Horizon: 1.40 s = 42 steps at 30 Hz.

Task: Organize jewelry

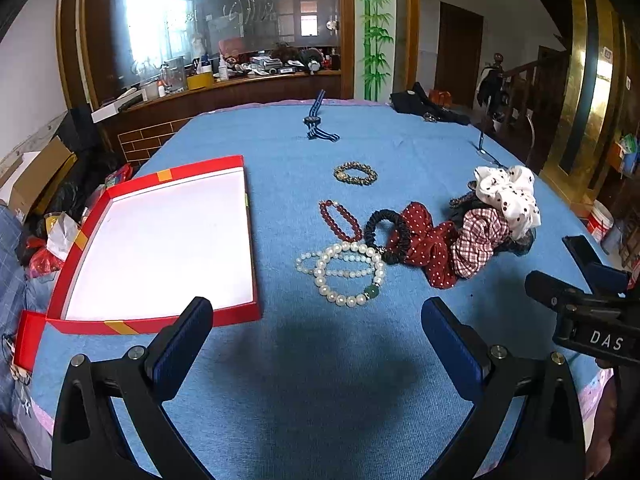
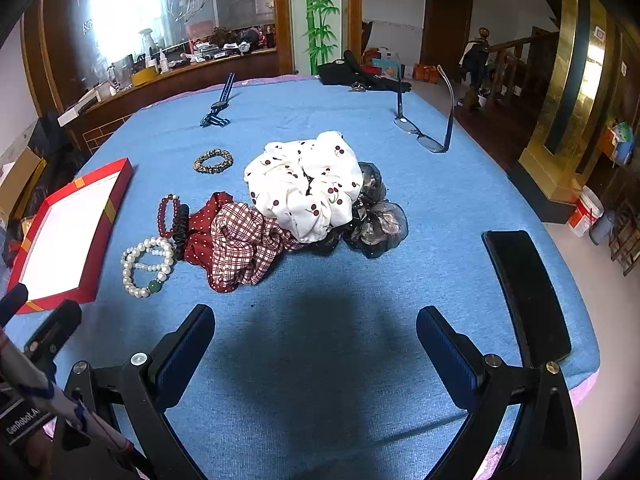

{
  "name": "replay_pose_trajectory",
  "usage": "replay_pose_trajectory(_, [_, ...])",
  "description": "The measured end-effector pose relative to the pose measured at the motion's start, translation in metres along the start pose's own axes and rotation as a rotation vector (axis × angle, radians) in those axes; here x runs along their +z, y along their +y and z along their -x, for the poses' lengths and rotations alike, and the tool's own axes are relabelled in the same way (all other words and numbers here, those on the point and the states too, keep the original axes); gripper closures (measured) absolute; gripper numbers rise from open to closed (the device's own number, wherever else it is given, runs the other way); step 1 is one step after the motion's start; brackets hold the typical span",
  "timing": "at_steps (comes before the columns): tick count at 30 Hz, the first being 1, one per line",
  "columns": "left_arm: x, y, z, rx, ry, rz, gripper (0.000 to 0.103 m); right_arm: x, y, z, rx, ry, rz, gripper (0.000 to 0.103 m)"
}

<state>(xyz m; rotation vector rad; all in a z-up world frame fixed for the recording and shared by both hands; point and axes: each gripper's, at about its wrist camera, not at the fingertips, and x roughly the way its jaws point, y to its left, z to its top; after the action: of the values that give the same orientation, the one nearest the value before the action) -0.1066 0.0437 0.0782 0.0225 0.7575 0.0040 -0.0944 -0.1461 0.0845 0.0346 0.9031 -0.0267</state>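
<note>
Bracelets (image 1: pixel 344 270) lie tangled beside scrunchies (image 2: pixel 280 208) on the table (image 1: pixel 360 380); both released claws, left claw (image 1: pixel 316 344) and right claw (image 2: pixel 316 352), risk snagging neighbours (red box (image 1: pixel 236 316) waits left).

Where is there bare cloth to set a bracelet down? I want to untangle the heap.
Bare cloth lies between the pearl bracelets and both open grippers, left gripper, right gripper. More lies between the scrunchie heap, the glasses and the phone. The red box is empty. The bracelets crowd against the heap.
</note>
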Motion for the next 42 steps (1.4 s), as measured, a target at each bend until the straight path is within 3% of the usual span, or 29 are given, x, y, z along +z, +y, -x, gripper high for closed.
replay_pose_trajectory(11, [-0.001,-0.001,-0.004,-0.005,0.011,0.002,0.0,-0.001,0.01,-0.006,-0.033,-0.003,0.046,0.001])
replay_pose_trajectory(42, [-0.003,-0.005,-0.026,-0.012,0.063,-0.013,0.0,0.001,0.006,-0.02,0.009,0.041,0.025,0.001])
